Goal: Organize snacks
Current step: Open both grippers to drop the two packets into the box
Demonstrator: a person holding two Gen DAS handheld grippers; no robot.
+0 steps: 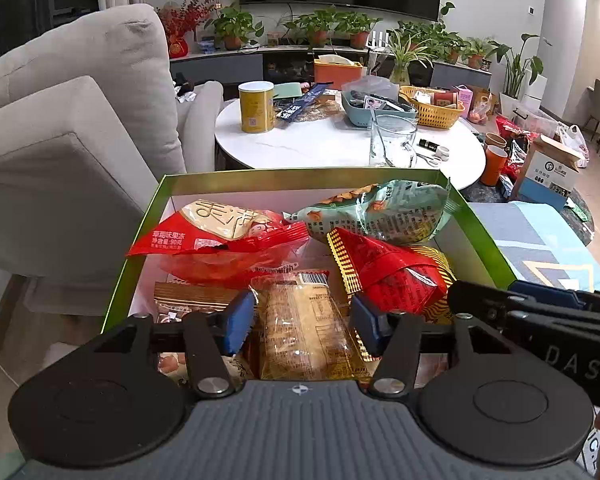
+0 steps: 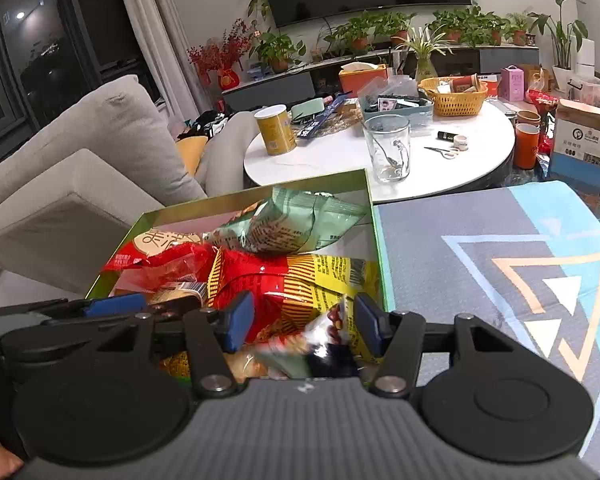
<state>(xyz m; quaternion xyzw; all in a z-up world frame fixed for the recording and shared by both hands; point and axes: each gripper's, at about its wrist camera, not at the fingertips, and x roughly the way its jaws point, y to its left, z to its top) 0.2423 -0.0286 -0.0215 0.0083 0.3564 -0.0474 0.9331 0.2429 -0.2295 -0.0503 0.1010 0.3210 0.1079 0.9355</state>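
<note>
A green-rimmed box (image 1: 148, 232) (image 2: 377, 240) holds several snack bags: a red jelly bag (image 1: 220, 240), a pale green nut bag (image 1: 380, 216) (image 2: 300, 220) and a red-and-yellow striped bag (image 1: 392, 276) (image 2: 300, 284). My left gripper (image 1: 303, 324) hangs over the box's near end, open. A clear-wrapped pastry packet (image 1: 304, 336) lies between its blue pads, which do not press on it. My right gripper (image 2: 304, 324) is open over the box's right near corner. A small blurred packet (image 2: 324, 336) sits between its pads, close to the right one. Each gripper shows at the edge of the other's view.
A patterned blue-grey mat (image 2: 500, 260) lies right of the box. Behind stands a round white table (image 1: 320, 144) with a glass mug (image 1: 392, 140), a yellow can (image 1: 256, 106) and a yellow basket (image 1: 432, 108). A grey sofa (image 1: 80, 120) is at the left.
</note>
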